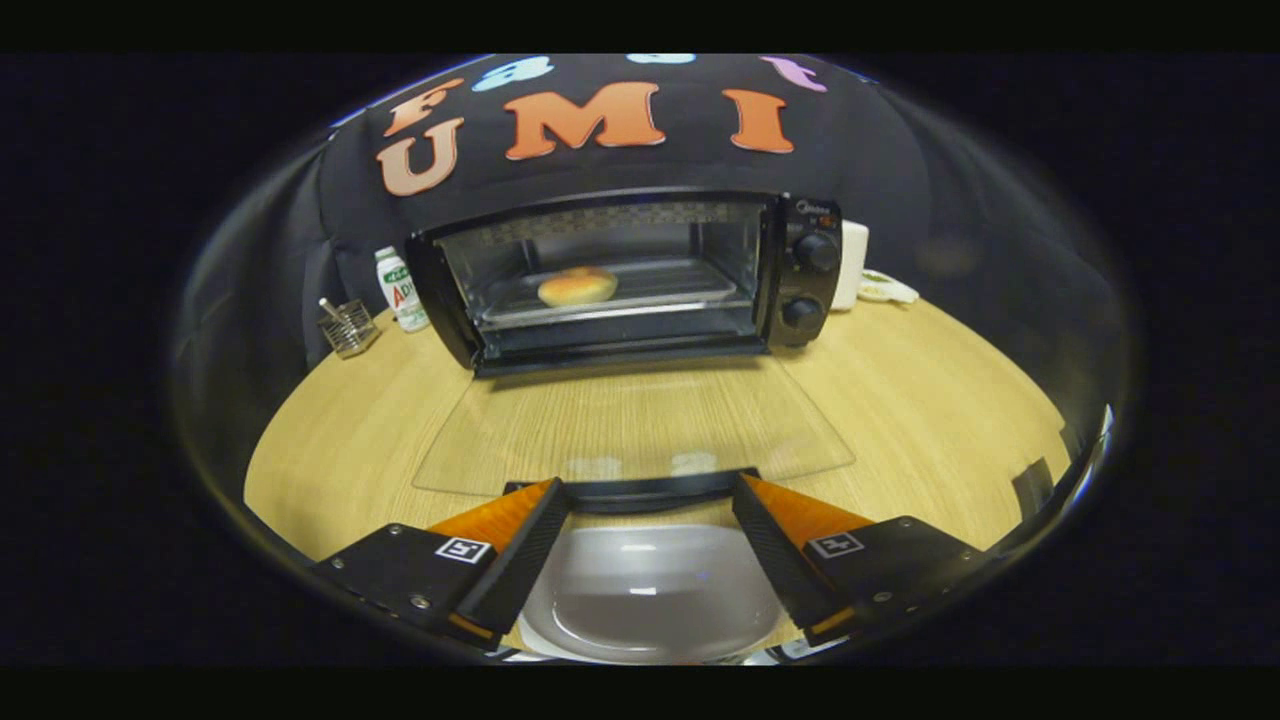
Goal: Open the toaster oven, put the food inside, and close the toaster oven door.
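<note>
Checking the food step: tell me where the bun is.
In the gripper view, the bun lies on the tray inside the open toaster oven, beyond the open gripper and lowered glass door.

Gripper (650, 495): fingers spread wide apart, nothing held between them.
Pose: level, pointing toward 12 o'clock.
Fingertips (545, 500): splayed outward, not touching.

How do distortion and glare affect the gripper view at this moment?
In the gripper view, the fisheye bends the table edge into a curve; the open glass door shows pale reflections near its handle; the plate carries soft highlights; the bun in the toaster oven stays sharp; the gripper has its jaws apart either side of the handle.
</note>
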